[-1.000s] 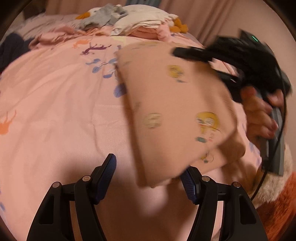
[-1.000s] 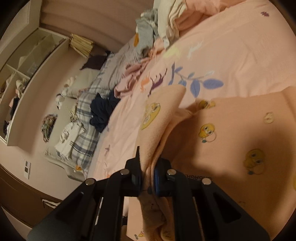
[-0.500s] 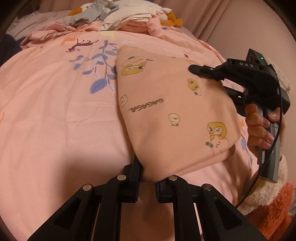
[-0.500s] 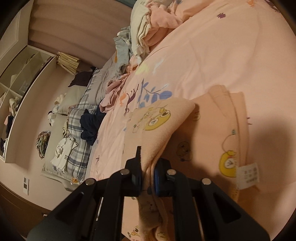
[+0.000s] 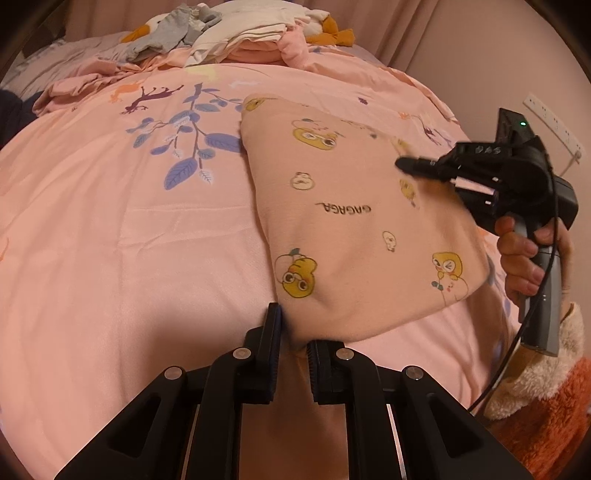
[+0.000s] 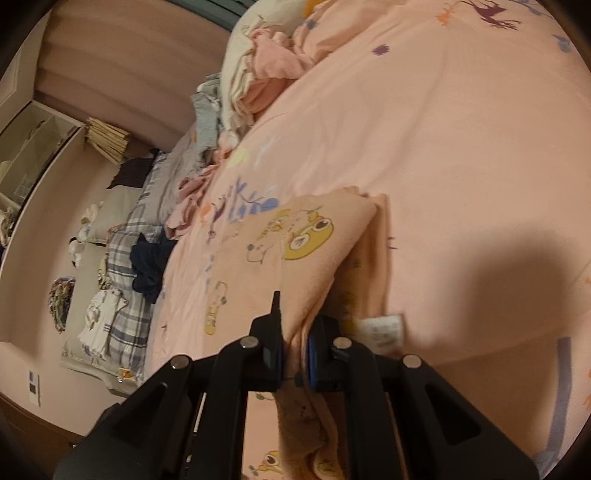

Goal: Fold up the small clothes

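Observation:
A small peach garment with yellow cartoon prints and the word GAGAGA lies folded over on the pink bed cover. My left gripper is shut on its near corner. My right gripper is shut on the garment's edge; it also shows in the left wrist view, at the garment's right side, held by a hand. A white care label sticks out by the right gripper.
A pile of clothes in white, grey and pink lies at the far end of the bed. A dark garment and plaid bedding lie to the left. A fuzzy orange sleeve is at the lower right.
The left gripper closed on the garment's near corner. Both grippers carried the garment over and laid it down further across the bed, so its printed side now faces up.

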Tool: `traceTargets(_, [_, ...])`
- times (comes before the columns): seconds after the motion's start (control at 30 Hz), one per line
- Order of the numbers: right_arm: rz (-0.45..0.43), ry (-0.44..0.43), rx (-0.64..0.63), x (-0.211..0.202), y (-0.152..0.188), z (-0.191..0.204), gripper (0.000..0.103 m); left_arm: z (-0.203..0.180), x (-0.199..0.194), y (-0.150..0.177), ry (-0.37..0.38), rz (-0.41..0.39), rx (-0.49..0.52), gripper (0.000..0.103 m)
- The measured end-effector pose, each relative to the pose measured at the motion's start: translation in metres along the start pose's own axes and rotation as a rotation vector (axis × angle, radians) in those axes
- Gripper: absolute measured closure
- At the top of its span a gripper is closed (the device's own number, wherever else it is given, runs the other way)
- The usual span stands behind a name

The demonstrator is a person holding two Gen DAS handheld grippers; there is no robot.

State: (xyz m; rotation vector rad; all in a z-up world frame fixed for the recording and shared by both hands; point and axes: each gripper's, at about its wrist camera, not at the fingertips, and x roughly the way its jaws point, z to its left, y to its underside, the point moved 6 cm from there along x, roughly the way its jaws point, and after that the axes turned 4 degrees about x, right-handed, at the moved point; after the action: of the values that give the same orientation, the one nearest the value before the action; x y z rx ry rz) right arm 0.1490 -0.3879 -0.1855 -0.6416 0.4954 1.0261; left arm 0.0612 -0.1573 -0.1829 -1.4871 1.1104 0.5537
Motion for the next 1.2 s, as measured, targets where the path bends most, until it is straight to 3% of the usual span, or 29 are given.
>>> traceTargets(0.07, [0.019, 0.045, 0.01, 0.006, 0.002, -0.01, 0.091, 0.0, 0.0, 0.001, -0.008, -0.004, 0.004, 0.091])
traceTargets(0.17, [0.02, 0.028, 0.036, 0.005, 0.003, -0.012, 0.089, 0.001, -0.001, 0.002, -0.007, 0.003, 0.009, 0.091])
traceTargets(0.43, [0.003, 0.11, -0.035, -0.014, 0.006, -0.007, 0.085, 0.002, -0.012, 0.014, -0.033, 0.056, 0.027, 0.091])
traceTargets(0.57, [-0.017, 0.186, -0.037, -0.024, 0.008, -0.016, 0.073, 0.005, -0.025, 0.018, -0.007, 0.085, 0.008, 0.091])
traceTargets(0.67, [-0.032, 0.17, -0.022, -0.036, 0.01, -0.015, 0.073, 0.006, -0.043, 0.01, 0.026, 0.047, -0.011, 0.091])
traceTargets(0.83, [-0.084, 0.14, -0.128, -0.05, 0.014, 0.015, 0.075, -0.003, -0.059, -0.014, 0.007, -0.068, 0.026, 0.091])
traceTargets(0.9, [-0.077, 0.108, -0.153, -0.05, 0.017, 0.026, 0.076, -0.012, -0.055, -0.028, 0.077, -0.099, 0.038, 0.091])
traceTargets(1.03, [-0.036, 0.065, -0.235, -0.045, 0.032, 0.046, 0.085, -0.021, -0.031, -0.039, 0.166, -0.073, 0.019, 0.091])
traceTargets(1.2, [0.021, 0.067, -0.299, -0.029, 0.048, 0.049, 0.085, -0.023, 0.009, -0.024, 0.073, 0.026, 0.05, 0.091])
